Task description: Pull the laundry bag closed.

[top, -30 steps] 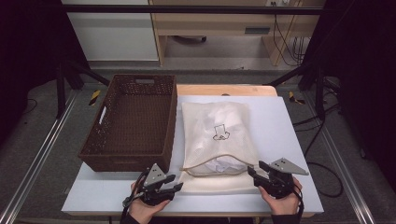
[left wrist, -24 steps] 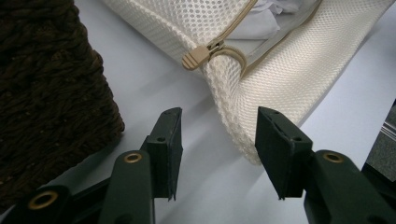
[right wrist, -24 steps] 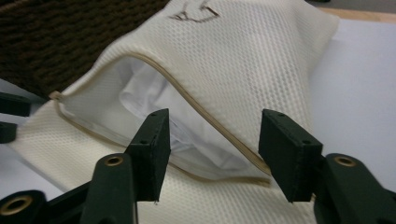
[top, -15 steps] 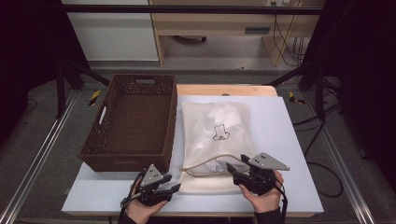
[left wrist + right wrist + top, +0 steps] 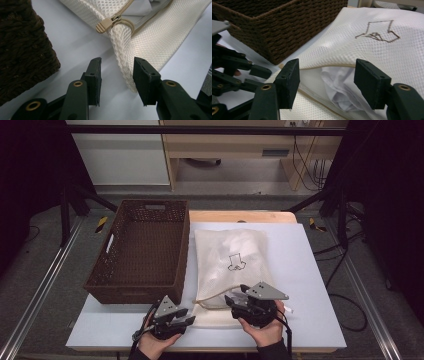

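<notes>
Here I have a white mesh laundry bag [image 5: 230, 262] lying flat on the white table [image 5: 310, 285], its long axis running away from me, just right of the brown wicker basket [image 5: 142, 247]. The bag's open, zippered mouth is the near end, facing both grippers.

Left gripper [image 5: 117, 75]: jaws have just been closing and now stand at a moderate gap. The bag's near left corner edge lies between them, but I see the pads [image 5: 96, 75] short of pressing it. The beige zipper pull [image 5: 103, 25] sits straight ahead, just beyond the jaw tips.

Right gripper [image 5: 327, 72]: jaws have just been opening and stand wide, holding nothing. It points into the bag's mouth, where a white garment [image 5: 339, 87] shows between the upper and lower mesh layers. The upper layer's edge crosses level between the jaw tips.

Governing relation, as I judge it: the mouth runs crosswise to the bag's long axis. The right gripper is nearer the garment, directly ahead of it; the left gripper is nearer the corner and would anchor it
</notes>
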